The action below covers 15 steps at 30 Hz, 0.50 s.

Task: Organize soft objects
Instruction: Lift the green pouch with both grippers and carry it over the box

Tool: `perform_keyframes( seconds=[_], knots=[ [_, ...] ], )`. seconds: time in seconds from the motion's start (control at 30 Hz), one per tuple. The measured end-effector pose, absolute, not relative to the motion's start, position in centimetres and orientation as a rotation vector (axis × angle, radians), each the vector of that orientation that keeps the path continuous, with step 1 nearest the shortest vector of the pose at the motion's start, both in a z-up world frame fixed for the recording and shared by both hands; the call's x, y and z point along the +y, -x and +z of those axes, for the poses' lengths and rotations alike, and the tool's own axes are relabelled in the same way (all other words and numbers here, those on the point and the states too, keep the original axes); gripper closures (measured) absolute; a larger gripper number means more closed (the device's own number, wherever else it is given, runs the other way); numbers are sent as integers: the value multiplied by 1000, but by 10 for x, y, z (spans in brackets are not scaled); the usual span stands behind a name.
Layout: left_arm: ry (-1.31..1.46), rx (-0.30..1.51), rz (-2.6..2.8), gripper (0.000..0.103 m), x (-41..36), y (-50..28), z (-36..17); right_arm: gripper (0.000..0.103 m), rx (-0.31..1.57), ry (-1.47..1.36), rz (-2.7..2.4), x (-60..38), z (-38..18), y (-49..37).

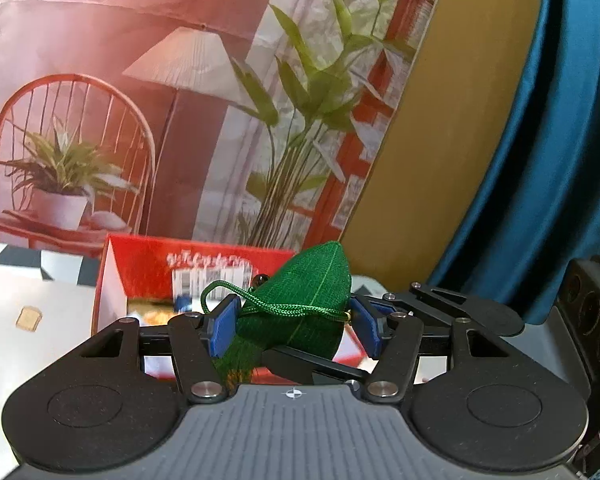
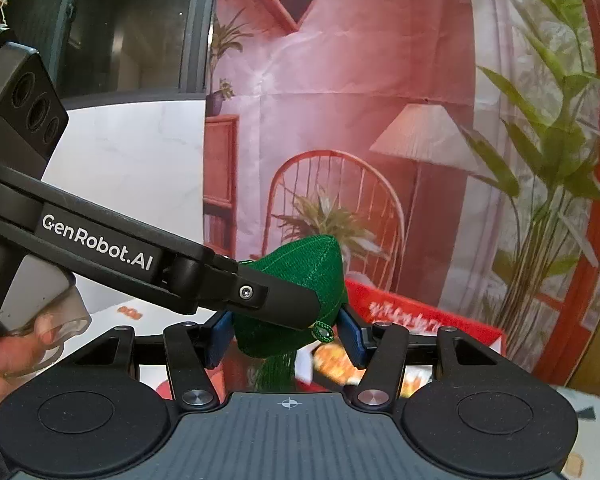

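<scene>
Left wrist view shows the left gripper (image 1: 296, 326) clamped on a green fabric pouch (image 1: 300, 300) at lower centre, raised above a red box (image 1: 140, 268); right wrist view shows the right gripper (image 2: 286, 338) pinching the same pouch from its side, the other tool's finger crossing in front. With both pressing one soft thing, uneven pulls could tear it free or twist it; its loose green cord (image 1: 260, 300) could snag a blue pad (image 1: 222, 330); a slip would drop it toward the worktop (image 1: 28, 300) beside the box.
</scene>
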<state>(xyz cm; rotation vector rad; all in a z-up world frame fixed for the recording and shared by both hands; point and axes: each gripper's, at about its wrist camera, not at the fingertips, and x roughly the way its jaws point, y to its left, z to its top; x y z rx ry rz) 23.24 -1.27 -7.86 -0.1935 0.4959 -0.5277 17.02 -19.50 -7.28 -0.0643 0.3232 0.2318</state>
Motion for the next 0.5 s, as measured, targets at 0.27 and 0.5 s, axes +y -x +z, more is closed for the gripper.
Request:
perform_keyframes(
  seconds=[0.27, 0.5],
  knots=[
    [231, 480, -535, 40, -15, -270, -69, 51, 300, 87, 228, -215, -57, -209],
    [218, 487, -534, 40, -22, -297, -78, 51, 294, 116, 219, -228, -70, -231]
  ],
)
